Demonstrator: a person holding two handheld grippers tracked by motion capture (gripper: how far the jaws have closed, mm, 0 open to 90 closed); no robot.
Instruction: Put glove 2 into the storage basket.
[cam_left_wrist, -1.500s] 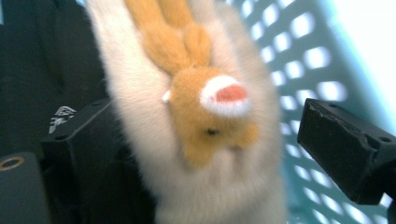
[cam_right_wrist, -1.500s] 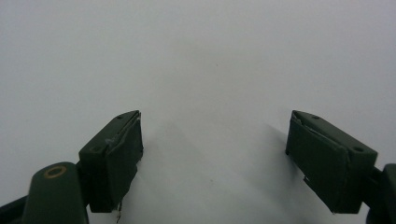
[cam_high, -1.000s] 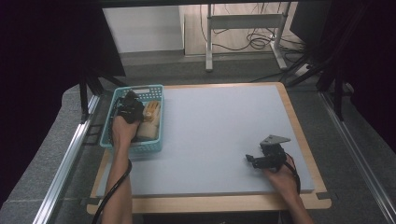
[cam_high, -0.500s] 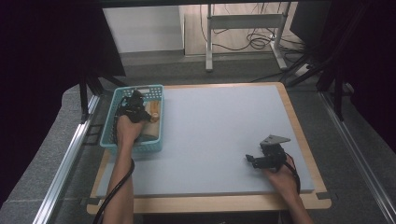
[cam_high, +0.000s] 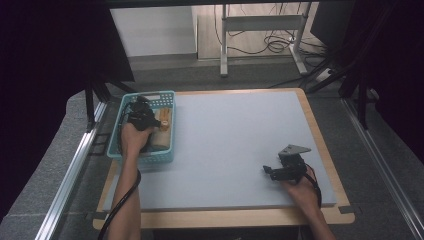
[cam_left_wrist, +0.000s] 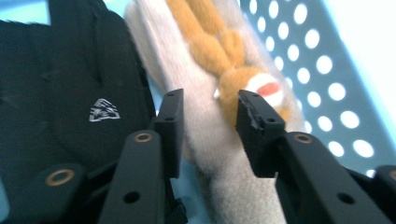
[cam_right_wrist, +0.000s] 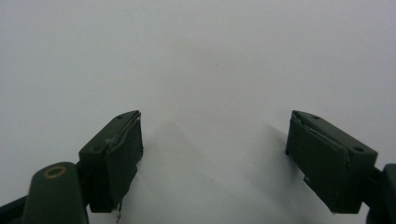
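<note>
Inside the blue basket (cam_high: 131, 156) at the desk's (cam_high: 235, 145) left edge: left hand-held gripper (cam_left_wrist: 205, 121), jaws just opened a little, a narrow gap between them, pads not pressing on anything. Straight ahead of that gap, a beige plush toy (cam_left_wrist: 219, 154) with orange trim and a red-and-white patch, lying against the basket's perforated wall. Just left of the toy, a black cloth item (cam_left_wrist: 60, 93) bearing a small white emblem, no readable lettering. Well right of the basket, near the desk's front edge: right hand-held gripper (cam_high: 272, 172), jaws wide apart, empty, resting over bare grey surface.
</note>
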